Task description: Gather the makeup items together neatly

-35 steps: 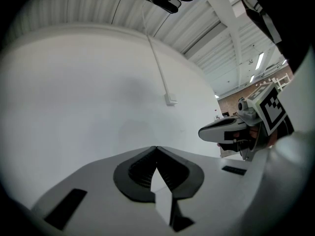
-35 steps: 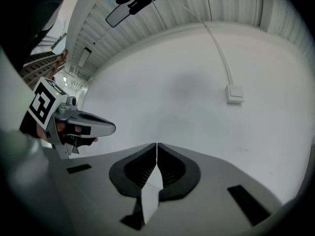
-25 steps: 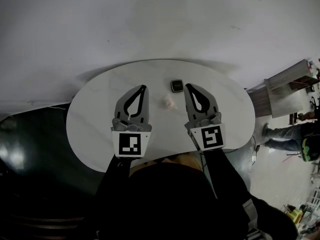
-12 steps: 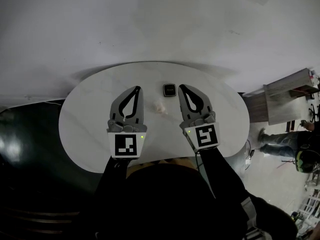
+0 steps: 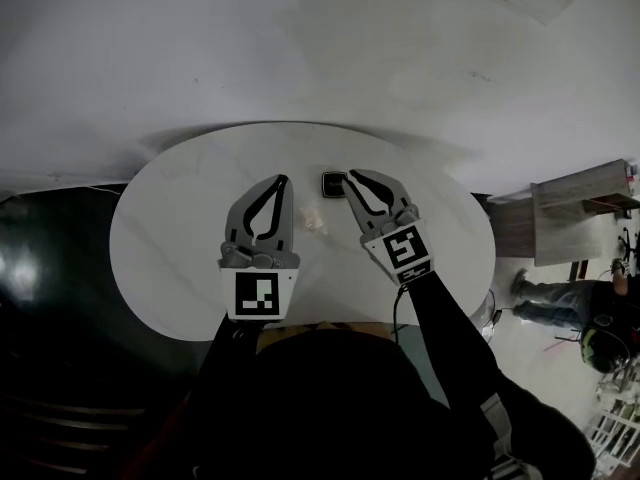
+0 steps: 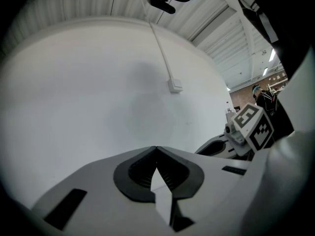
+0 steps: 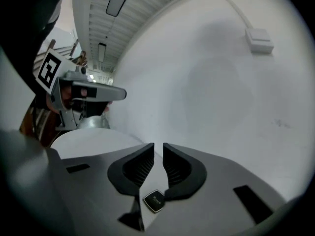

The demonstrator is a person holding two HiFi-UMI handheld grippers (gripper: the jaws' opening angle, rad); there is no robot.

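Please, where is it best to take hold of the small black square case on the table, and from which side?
Grip the black case across two opposite straight edges, coming from above with the right tool tilted downward. It lies flat and thin on the table, so only its edges offer hold; the rounded corners would probably slip.

Dim, soft-lit fisheye frames, edges darkly vignetted, perhaps slightly blurred.
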